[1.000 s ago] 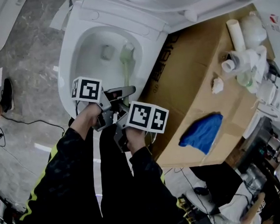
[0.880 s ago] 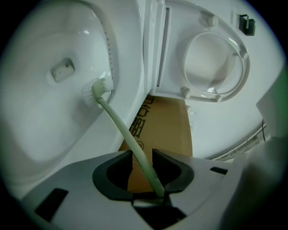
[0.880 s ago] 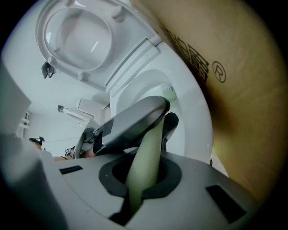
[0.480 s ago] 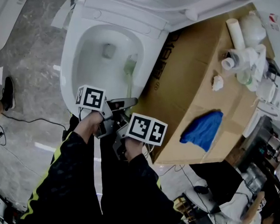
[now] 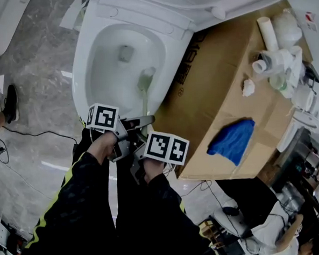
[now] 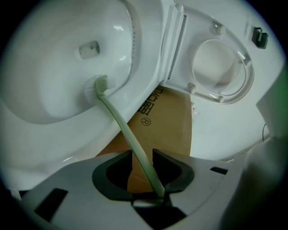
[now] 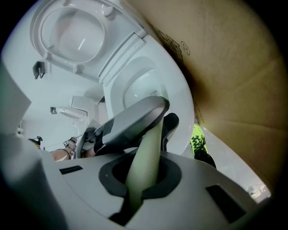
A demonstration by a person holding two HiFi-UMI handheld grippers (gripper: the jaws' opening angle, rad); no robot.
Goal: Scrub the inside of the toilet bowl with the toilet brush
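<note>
Two grippers share toilet brush (image 6: 122, 130) handle at lower centre of frame. Left gripper (image 6: 143, 157) jaws pinch it; right gripper (image 7: 143, 168) jaws clamp it behind. Bristle head lies against inner right wall of toilet bowl (image 5: 104, 57), upper centre.

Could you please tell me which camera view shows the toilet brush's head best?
The left gripper view: the brush head is close and sharp, bristles against the toilet bowl wall. The head view shows it small and pale in the bowl. The right gripper view shows only the handle.
</note>
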